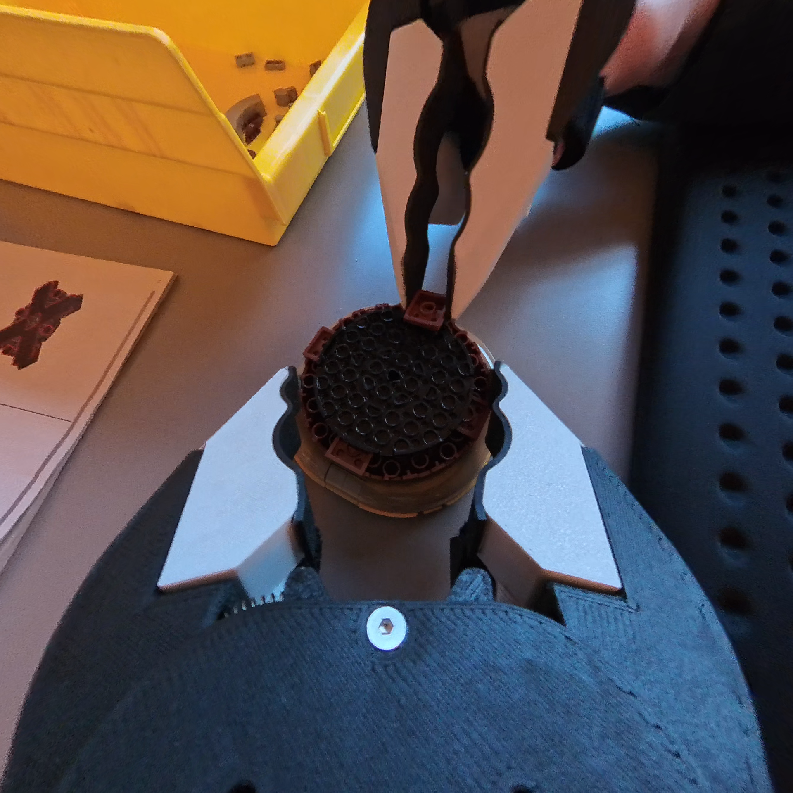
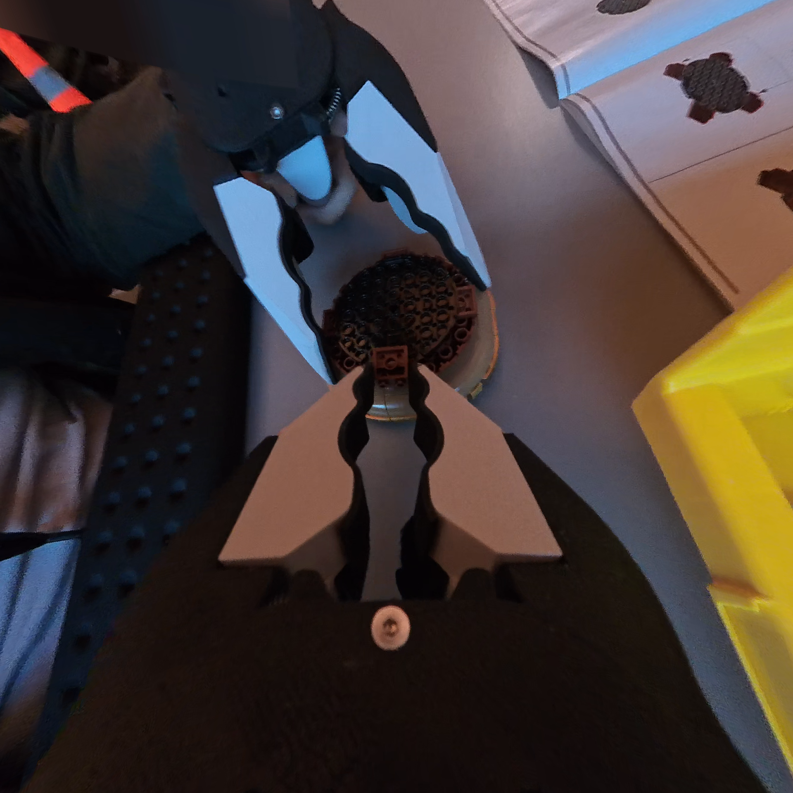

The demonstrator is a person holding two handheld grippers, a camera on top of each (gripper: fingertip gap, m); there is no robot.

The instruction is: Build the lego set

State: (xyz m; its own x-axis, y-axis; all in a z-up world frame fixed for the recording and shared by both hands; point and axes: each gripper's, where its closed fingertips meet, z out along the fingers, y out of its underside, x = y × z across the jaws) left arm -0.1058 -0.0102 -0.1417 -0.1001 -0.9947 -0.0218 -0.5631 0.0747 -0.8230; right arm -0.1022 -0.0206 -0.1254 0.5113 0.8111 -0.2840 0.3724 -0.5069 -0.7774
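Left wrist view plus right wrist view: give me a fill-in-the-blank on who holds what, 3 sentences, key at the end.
1. The left tool is clamped around the round ____ studded plate of the lego assembly.
2. The right tool pinches a small ____ brick at the rim of that assembly.
3. Loose pieces lie in the ____ bin beside the instruction booklet.

Missing words: black; brown; yellow

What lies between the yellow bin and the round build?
Bare grey table. In the left wrist view, nothing sits between the yellow bin and the round build; the booklet lies off to the side.
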